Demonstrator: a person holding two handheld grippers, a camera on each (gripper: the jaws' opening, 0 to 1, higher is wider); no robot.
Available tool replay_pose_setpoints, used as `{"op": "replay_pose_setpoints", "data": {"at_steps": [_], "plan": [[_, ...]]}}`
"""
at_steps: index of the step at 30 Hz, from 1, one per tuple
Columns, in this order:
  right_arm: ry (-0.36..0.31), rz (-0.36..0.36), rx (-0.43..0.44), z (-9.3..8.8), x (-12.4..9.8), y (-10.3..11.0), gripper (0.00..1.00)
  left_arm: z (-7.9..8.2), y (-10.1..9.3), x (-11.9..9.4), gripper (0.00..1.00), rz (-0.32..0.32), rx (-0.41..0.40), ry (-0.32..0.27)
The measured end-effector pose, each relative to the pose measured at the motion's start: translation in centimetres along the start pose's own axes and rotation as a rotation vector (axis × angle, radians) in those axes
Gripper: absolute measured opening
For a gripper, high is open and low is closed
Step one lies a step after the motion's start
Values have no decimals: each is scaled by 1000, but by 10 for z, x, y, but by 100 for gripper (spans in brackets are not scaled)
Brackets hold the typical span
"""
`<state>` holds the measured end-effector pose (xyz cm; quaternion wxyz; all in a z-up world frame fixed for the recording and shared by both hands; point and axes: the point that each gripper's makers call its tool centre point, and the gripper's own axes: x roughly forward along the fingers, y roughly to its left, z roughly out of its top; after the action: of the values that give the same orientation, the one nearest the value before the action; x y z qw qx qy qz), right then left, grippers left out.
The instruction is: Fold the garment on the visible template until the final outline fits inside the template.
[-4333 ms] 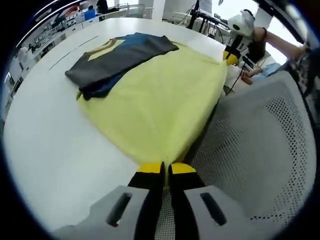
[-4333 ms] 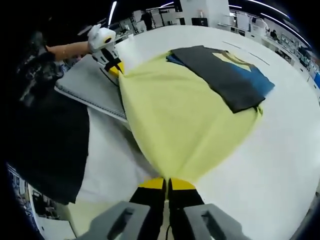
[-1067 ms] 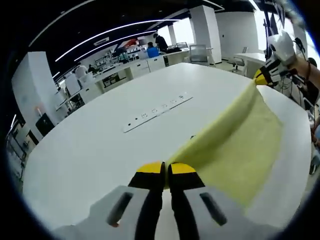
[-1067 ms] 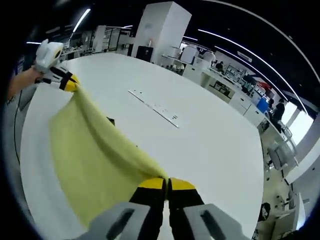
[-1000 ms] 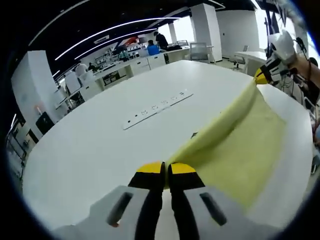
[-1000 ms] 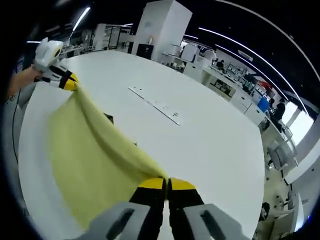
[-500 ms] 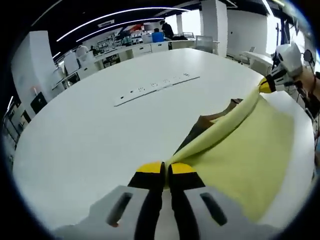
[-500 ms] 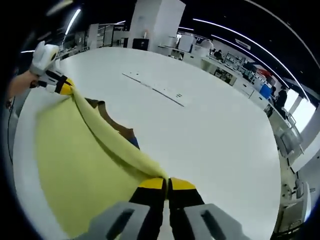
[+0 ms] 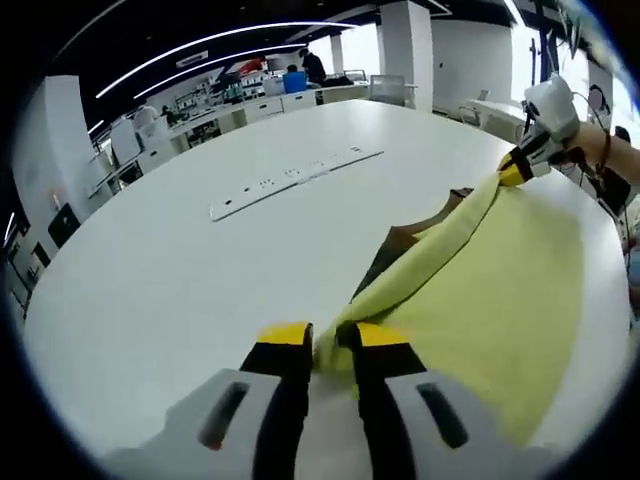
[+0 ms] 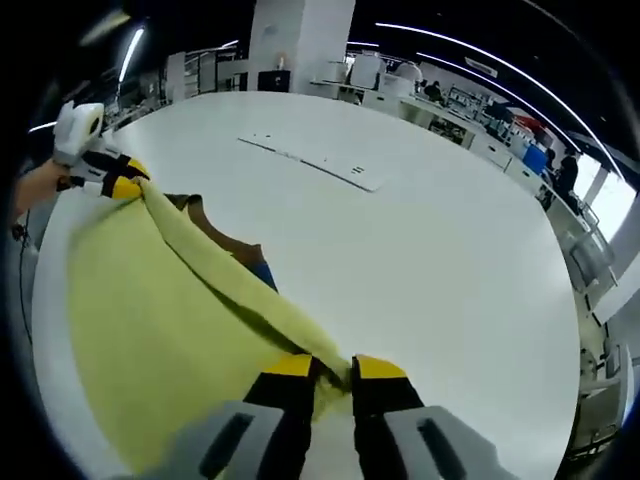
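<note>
A yellow cloth (image 9: 480, 290) lies folded over a dark garment (image 9: 400, 250), which peeks out past its far fold. In the left gripper view my left gripper (image 9: 330, 338) stands open, jaws spread, with the cloth's near corner lying loose between them. My right gripper (image 9: 515, 170) is at the cloth's far corner, held by a hand. In the right gripper view my right gripper (image 10: 334, 368) is likewise open around a corner of the yellow cloth (image 10: 150, 310). There the left gripper (image 10: 125, 187) sits at the other corner, and brown and blue parts of the garment (image 10: 215, 225) show beyond the fold.
Everything rests on a big white round table (image 9: 150, 290). A long flat socket strip (image 9: 290, 180) is set into its middle, also seen as the socket strip (image 10: 320, 160). Desks, chairs and people stand far behind. The table edge (image 10: 45, 330) runs close to the cloth.
Both grippers went from shut on the yellow cloth's corners to open. The cloth has come down over the dark garment, which now shows beyond the fold.
</note>
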<state>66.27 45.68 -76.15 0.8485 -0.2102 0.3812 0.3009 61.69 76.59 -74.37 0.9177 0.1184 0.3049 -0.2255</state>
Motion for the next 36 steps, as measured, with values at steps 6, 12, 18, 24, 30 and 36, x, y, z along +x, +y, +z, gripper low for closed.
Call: {"op": "replay_pose_setpoints", "data": {"at_steps": [6, 12, 18, 24, 30, 36], "plan": [[13, -10, -44, -5, -8, 2, 27, -8, -8, -5, 34, -18, 88, 21], [-9, -38, 10, -5, -1, -6, 28, -16, 2, 3, 38, 41, 172, 63], [-60, -82, 85, 5, 12, -17, 28, 0, 26, 18, 37, 165, 207, 30], [-100, -130, 185, 11, 19, -30, 29, 13, 35, 27, 37, 209, 126, -25], [-127, -143, 232, 17, 10, -37, 29, 21, 42, 18, 41, 232, 46, -54], [-152, -95, 283, 22, -3, -27, 42, 15, 49, 1, 54, 250, -128, -63]]}}
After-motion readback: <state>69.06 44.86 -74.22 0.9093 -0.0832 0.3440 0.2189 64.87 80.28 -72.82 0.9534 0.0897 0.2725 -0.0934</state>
